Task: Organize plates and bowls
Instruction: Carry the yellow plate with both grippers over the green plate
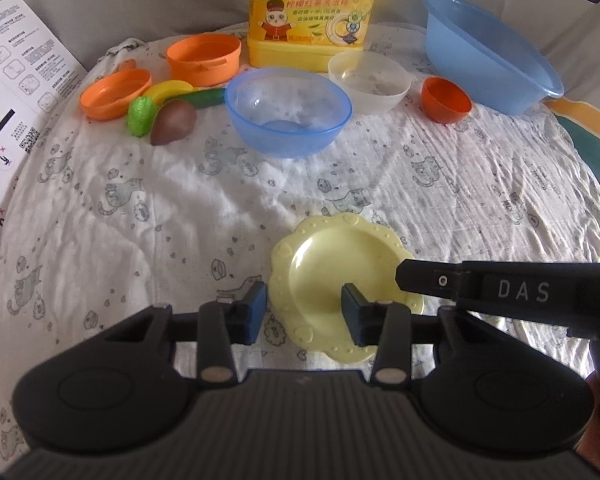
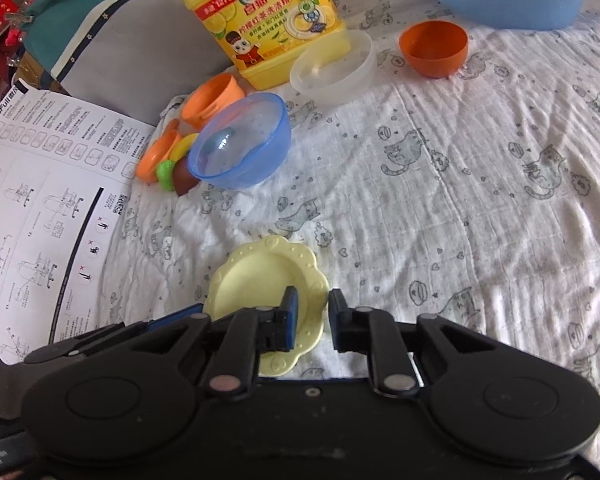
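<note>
A small yellow plate (image 1: 332, 276) with a scalloped rim is seen low in the middle of both views, lying on a white cloth (image 1: 460, 200) printed with grey cats. Nothing is carried on the plate.

In the left wrist view, the left hand-held gripper (image 1: 304, 312) is set over the plate's left edge: one blue pad (image 1: 256, 312) is outside the rim over the cloth, the other above the plate's middle. The jaws are partly apart, and it cannot be told whether the pads press on the rim. In the right wrist view, the right hand-held gripper (image 2: 312, 320) straddles the plate's right rim with the jaws drawn narrow; a firm grip cannot be confirmed (the rim is partly hidden behind the left pad).

Further up the left wrist view, several containers are spread across the cloth. A blue bowl (image 1: 288, 112) stands in the upper middle and is empty. Just beyond it to the right an empty clear bowl (image 1: 370, 82) is found, then a small orange bowl (image 1: 446, 100), tilted and empty. A large blue basin (image 1: 492, 56) is tipped on its side at the upper right, with nothing visible inside. At the upper left an orange pot (image 1: 204, 60) and an orange dish (image 1: 116, 94) are placed, both empty, with toy food lying beside them: a banana (image 1: 170, 91), a cucumber (image 1: 206, 98), a green piece (image 1: 142, 116) and a brown piece (image 1: 174, 122). A yellow detergent jug (image 1: 314, 12) stands at the top centre, and a printed instruction sheet (image 1: 16, 80) lies along the left edge.
</note>
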